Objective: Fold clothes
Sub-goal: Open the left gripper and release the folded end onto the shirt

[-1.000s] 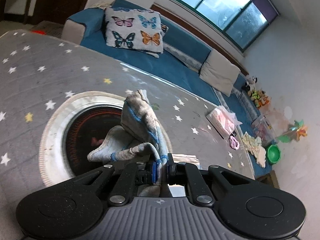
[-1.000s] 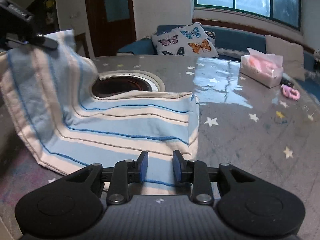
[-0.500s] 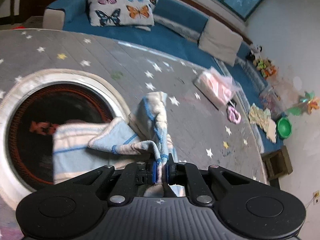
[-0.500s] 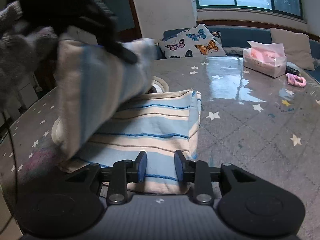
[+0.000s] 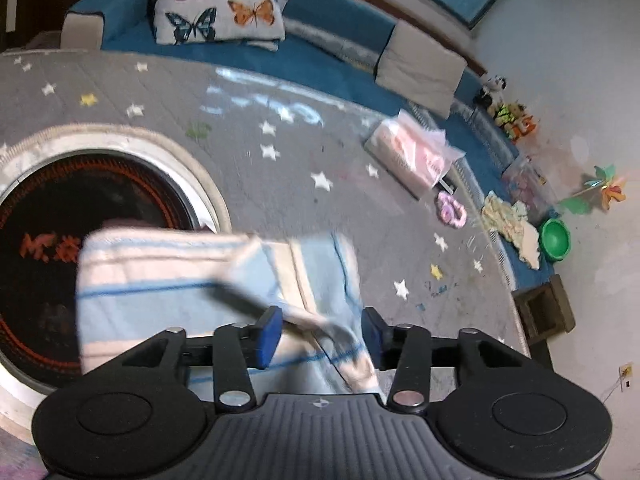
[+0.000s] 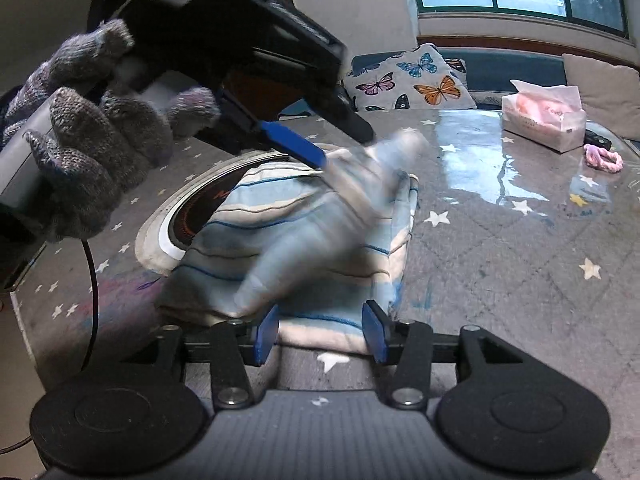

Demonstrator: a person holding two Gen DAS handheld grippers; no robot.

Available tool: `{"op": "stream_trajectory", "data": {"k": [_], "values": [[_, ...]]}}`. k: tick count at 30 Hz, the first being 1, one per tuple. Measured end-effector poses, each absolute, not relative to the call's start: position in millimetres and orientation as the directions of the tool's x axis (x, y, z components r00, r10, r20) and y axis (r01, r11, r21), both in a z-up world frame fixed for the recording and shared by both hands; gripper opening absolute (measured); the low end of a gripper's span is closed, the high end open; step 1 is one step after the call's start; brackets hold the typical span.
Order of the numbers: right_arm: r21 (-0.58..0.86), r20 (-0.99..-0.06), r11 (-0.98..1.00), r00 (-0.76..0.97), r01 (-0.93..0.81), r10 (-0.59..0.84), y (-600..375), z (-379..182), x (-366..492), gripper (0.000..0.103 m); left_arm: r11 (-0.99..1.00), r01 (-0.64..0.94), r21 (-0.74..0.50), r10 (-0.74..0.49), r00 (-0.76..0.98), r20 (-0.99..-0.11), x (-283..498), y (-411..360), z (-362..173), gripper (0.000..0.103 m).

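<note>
A blue and cream striped cloth (image 5: 160, 280) lies folded on the grey star-patterned table (image 5: 280, 184), partly over a round dark inset. My left gripper (image 5: 322, 334) hangs above it with its jaws opening. The cloth's corner, blurred, is slipping down between the pads, which do not press on it. In the right wrist view, the left gripper (image 6: 344, 146) is held by a grey gloved hand (image 6: 88, 152) over the cloth (image 6: 304, 240). My right gripper (image 6: 320, 334) sits low at the cloth's near edge with its jaws opening. The edge lies between the pads, ungripped.
The round inset has a white rim (image 5: 120, 148) at the table's left. A tissue pack (image 5: 412, 156) and a pink scrunchie (image 5: 452, 208) lie at the far right of the table. A blue sofa with a butterfly pillow (image 5: 216, 4) stands behind.
My left gripper carried the cloth's corner across over the lower layer, then widened its jaws and let the corner go. My right gripper's jaws also widened at the near edge.
</note>
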State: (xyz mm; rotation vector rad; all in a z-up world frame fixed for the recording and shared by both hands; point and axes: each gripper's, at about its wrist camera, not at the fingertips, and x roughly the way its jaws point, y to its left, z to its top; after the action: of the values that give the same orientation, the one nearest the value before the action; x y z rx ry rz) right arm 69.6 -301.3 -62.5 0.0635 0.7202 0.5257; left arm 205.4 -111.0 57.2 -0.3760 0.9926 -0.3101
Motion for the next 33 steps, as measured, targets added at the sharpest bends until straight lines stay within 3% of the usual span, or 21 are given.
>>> {"op": "stream_trajectory", "data": {"k": [10,18,26,29,33], "values": [[0.250,-0.622,0.888,0.639,-0.385,0.453,-337.3,-32.3,68.7,0.050,0.940,0.045,-0.338,-0.304,0.554,-0.775,179.4,-49.4,57.6,0.054],[0.314,-0.624,0.899,0.647,-0.307,0.439,-340.0,-36.9,147.6,0.050,0.960,0.020,-0.281,-0.248,0.532,-0.810,161.5,-16.4,35.7,0.054],[0.370,-0.675,0.889,0.580,-0.269,0.456,-333.3,-57.9,189.1,0.048,0.942,0.278,-0.190,-0.320,0.560,-0.764,119.0,-47.9,38.3,0.054],[0.374,-0.681,0.888,0.571,-0.267,0.458,-330.8,-61.4,190.1,0.043,0.917,0.362,-0.167,-0.355,0.550,-0.756,101.3,-63.2,35.5,0.054],[0.380,-0.686,0.886,0.562,-0.266,0.462,-331.9,-60.8,183.1,0.043,0.869,0.489,-0.072,-0.374,0.556,-0.742,74.0,-87.5,30.1,0.054]]}}
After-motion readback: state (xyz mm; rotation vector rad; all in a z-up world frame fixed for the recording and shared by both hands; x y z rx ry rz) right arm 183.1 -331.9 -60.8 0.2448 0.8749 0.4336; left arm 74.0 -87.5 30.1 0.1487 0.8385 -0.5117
